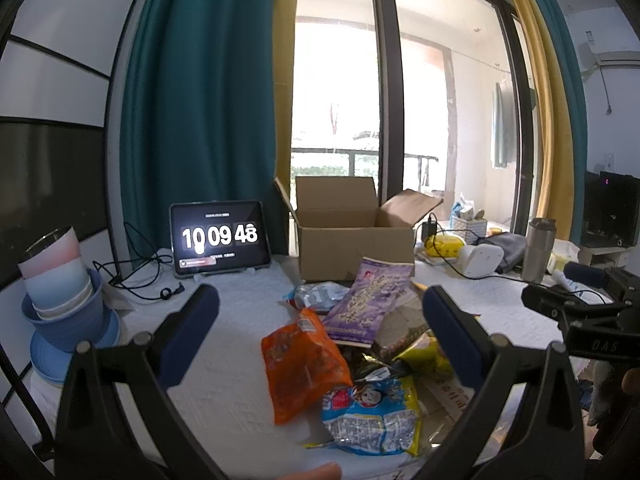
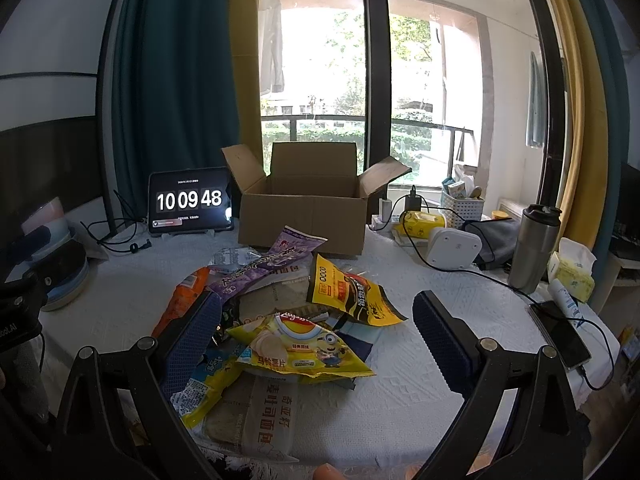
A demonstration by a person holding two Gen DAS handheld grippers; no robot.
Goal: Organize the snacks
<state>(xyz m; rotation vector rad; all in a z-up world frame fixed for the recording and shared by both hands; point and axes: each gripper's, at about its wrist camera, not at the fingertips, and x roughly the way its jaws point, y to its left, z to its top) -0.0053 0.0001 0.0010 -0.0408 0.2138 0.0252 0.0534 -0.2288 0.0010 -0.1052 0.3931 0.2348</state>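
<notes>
A heap of snack packets lies on the white tablecloth in front of an open empty cardboard box (image 1: 352,236) (image 2: 304,216). In the left wrist view I see an orange bag (image 1: 300,364), a purple packet (image 1: 366,304) and a blue-and-yellow packet (image 1: 372,412). In the right wrist view I see a yellow Lay's bag (image 2: 304,348), a yellow-and-black packet (image 2: 352,292), the purple packet (image 2: 272,264) and a bread pack (image 2: 256,412). My left gripper (image 1: 320,320) is open above the heap. My right gripper (image 2: 320,320) is open over the Lay's bag, holding nothing.
A tablet (image 1: 219,238) showing a clock stands left of the box. Stacked blue bowls and cups (image 1: 64,300) sit at the far left. To the right are a steel tumbler (image 2: 534,248), a white device (image 2: 454,250), a basket (image 2: 462,204), a tissue pack (image 2: 570,274), a phone (image 2: 560,334) and cables.
</notes>
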